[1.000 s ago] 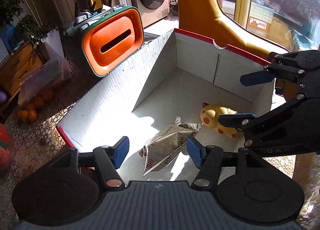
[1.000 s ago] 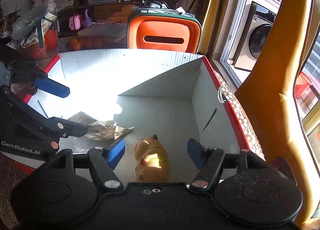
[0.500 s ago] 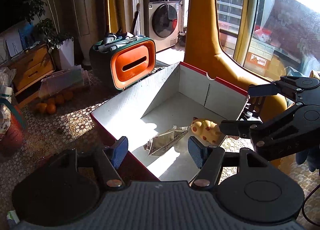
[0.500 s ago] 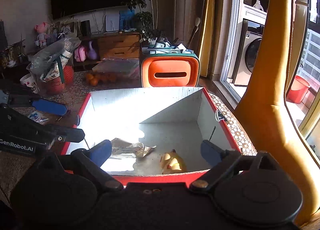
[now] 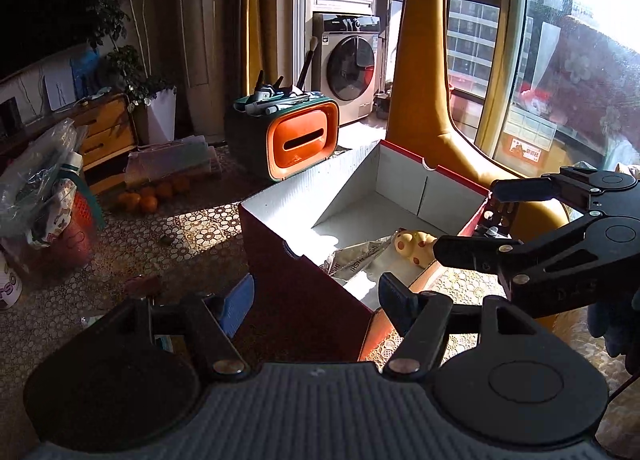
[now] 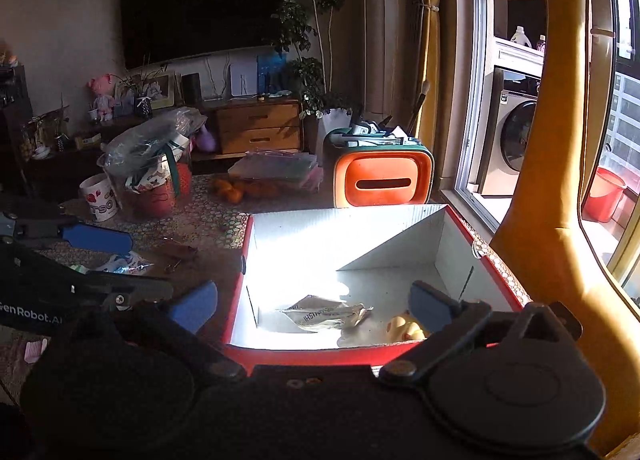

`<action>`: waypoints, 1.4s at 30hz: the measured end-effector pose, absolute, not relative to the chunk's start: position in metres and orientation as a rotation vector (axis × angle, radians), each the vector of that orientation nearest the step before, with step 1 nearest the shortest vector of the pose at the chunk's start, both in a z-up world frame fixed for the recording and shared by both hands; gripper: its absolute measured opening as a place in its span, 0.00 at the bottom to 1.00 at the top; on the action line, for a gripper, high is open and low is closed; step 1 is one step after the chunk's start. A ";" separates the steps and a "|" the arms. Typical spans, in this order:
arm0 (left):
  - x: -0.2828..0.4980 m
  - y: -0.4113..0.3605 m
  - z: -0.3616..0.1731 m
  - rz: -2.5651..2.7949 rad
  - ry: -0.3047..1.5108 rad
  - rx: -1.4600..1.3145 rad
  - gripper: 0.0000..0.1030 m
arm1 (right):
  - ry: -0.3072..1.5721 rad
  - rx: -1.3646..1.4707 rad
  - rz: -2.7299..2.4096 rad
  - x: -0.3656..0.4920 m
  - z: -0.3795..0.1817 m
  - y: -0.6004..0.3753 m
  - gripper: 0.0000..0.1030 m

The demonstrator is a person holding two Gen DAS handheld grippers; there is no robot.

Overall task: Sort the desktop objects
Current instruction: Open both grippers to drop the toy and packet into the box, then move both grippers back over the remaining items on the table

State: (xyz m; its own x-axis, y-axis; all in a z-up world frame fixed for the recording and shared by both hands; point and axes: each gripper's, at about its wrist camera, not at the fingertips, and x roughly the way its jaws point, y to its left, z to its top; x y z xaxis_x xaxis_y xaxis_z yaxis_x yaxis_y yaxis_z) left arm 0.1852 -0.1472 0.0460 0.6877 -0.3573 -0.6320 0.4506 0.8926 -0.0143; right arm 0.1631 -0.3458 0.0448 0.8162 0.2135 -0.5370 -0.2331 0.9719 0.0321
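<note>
A red cardboard box with a white inside (image 5: 360, 176) (image 6: 460, 232) stands on the lace-covered table. In it lie a crumpled silver snack packet (image 5: 360, 258) (image 6: 320, 314) and a yellow spotted toy (image 5: 416, 246) (image 6: 404, 328). My left gripper (image 5: 316, 300) is open and empty, held above and in front of the box's near corner. My right gripper (image 6: 316, 304) is open and empty, above the box's near wall; it also shows in the left wrist view (image 5: 472, 220) at the right.
An orange and green organiser (image 5: 302, 140) (image 6: 384, 180) holding pens stands behind the box. Small wrappers (image 6: 120, 264), a mug (image 6: 98, 198), a bagged basket (image 6: 152, 172), oranges (image 5: 148, 196) and a clear case lie to the left. A yellow chair back (image 6: 552, 164) rises on the right.
Both grippers have pulled back and up out of the box. The right gripper let go of the yellow toy, which now lies in the box beside the packet.
</note>
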 end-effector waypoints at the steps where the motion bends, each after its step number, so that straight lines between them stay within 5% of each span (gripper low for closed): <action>1: 0.182 -0.143 0.046 -0.450 0.674 0.143 0.70 | 0.565 -0.034 0.242 0.161 0.046 -0.343 0.99; 16: 0.123 -0.069 0.039 -0.367 0.632 0.056 0.81 | 0.531 -0.048 0.313 0.117 0.047 -0.279 0.99; 26: 0.092 -0.014 0.020 -0.288 0.622 0.028 1.00 | 0.536 -0.040 0.346 0.096 0.036 -0.245 0.99; 42: 0.068 0.067 -0.014 -0.144 0.613 0.032 1.00 | 0.572 -0.066 0.372 0.110 0.022 -0.192 0.99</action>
State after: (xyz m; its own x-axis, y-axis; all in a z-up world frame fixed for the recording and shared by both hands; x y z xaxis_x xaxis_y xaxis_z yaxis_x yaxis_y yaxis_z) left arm 0.0681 0.0668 -0.0137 0.8080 -0.1250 -0.5757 0.1439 0.9895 -0.0130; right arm 0.1099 -0.1925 0.0224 0.7763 0.3249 -0.5402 -0.3613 0.9315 0.0410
